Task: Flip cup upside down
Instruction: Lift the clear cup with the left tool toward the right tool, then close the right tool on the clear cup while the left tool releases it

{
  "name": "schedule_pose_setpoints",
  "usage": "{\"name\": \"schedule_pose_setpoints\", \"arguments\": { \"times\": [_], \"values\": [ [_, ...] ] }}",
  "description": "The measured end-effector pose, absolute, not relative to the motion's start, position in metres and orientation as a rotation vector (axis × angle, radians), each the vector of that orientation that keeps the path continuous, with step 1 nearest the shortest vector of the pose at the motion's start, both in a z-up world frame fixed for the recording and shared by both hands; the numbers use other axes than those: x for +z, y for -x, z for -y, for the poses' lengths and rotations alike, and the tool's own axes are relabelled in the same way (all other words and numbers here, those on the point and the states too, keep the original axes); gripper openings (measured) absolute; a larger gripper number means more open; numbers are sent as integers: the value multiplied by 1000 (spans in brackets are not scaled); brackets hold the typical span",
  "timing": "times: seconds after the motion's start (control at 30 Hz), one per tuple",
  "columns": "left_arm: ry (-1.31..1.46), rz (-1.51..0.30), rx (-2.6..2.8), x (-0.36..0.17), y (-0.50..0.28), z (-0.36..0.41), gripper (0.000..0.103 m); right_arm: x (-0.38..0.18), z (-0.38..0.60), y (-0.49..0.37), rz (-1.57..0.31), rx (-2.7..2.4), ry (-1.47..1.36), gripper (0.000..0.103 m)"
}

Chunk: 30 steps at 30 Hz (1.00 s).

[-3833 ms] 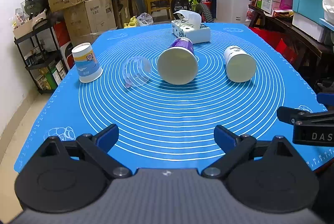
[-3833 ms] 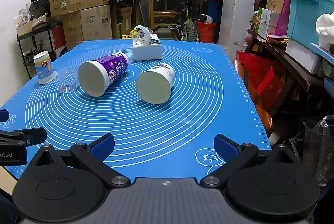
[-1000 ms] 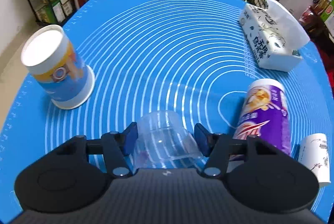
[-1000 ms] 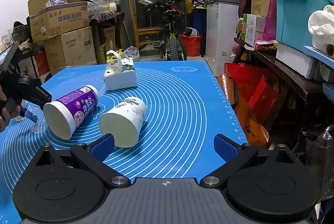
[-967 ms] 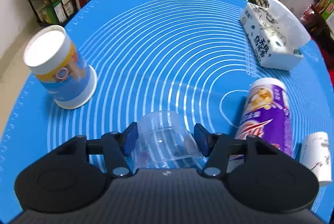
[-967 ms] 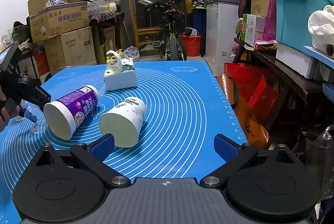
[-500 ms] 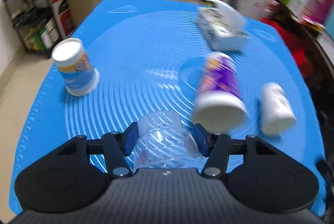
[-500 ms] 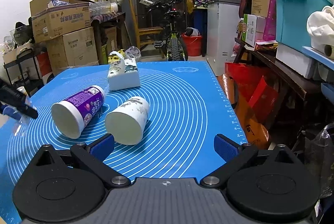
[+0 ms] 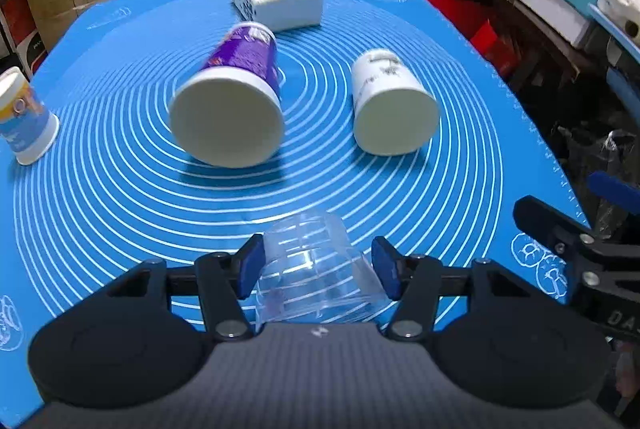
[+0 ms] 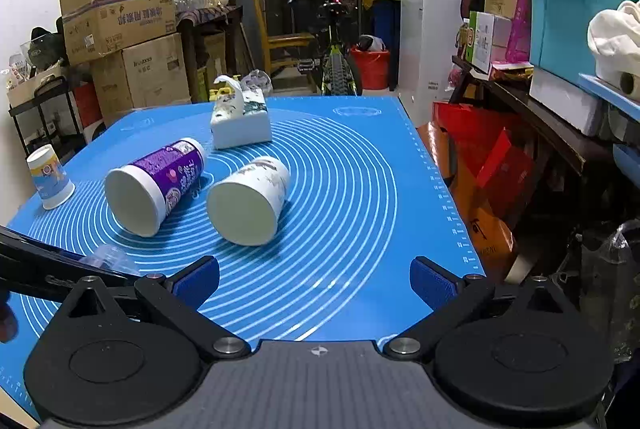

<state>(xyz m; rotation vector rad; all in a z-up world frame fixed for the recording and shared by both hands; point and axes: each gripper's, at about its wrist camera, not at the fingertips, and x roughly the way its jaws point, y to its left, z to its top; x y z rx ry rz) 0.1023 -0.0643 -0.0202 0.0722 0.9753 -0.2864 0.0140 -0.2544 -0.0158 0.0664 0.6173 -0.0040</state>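
Blue mat [image 9: 120,213] covers the table. Tissue box [image 9: 280,3] at the far end. Purple cup [image 9: 232,101] and white cup [image 9: 390,109] lie on their sides mid-mat, mouths toward the cameras. An orange-and-blue cup [image 9: 24,125] stands inverted at the left edge. Left gripper [image 9: 318,265] is clamped on the clear plastic cup [image 9: 316,269]: blue pads press both its sides, closed end pointing away, above the near mat. Right gripper [image 10: 314,283] is spread wide, holding nothing.
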Motion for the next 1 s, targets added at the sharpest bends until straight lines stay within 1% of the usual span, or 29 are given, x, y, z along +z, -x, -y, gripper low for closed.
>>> {"name": "schedule_pose_setpoints", "arguments": {
  "times": [0.17, 0.23, 0.27, 0.3, 0.67, 0.83, 0.93, 1.0],
  "values": [
    [-119, -990, -268, -29, -101, 67, 61, -19, 256, -14, -629, -5, -71, 101],
    [-130, -996, -262, -29, -100, 67, 70, -21, 257, -15, -633, -4, -73, 101],
    [-131, -994, -255, -28, -97, 64, 78, -21, 257, -15, -636, -3, -75, 101],
    [-133, -984, -250, -27, -97, 64, 81, -22, 257, -15, -637, -2, -75, 101],
    [-117, -963, -238, -17, -95, 60, 82, -21, 255, -14, -636, -1, -68, 101],
    [-143, -899, -197, 2, -83, 50, 82, -15, 254, -13, -638, 4, -69, 101],
    [-165, -830, -144, 20, -71, 39, 86, -7, 248, -15, -646, 28, -63, 101],
    [-141, -790, -111, 29, -63, 26, 91, 0, 242, -19, -664, 68, -73, 101]
  ]
}}
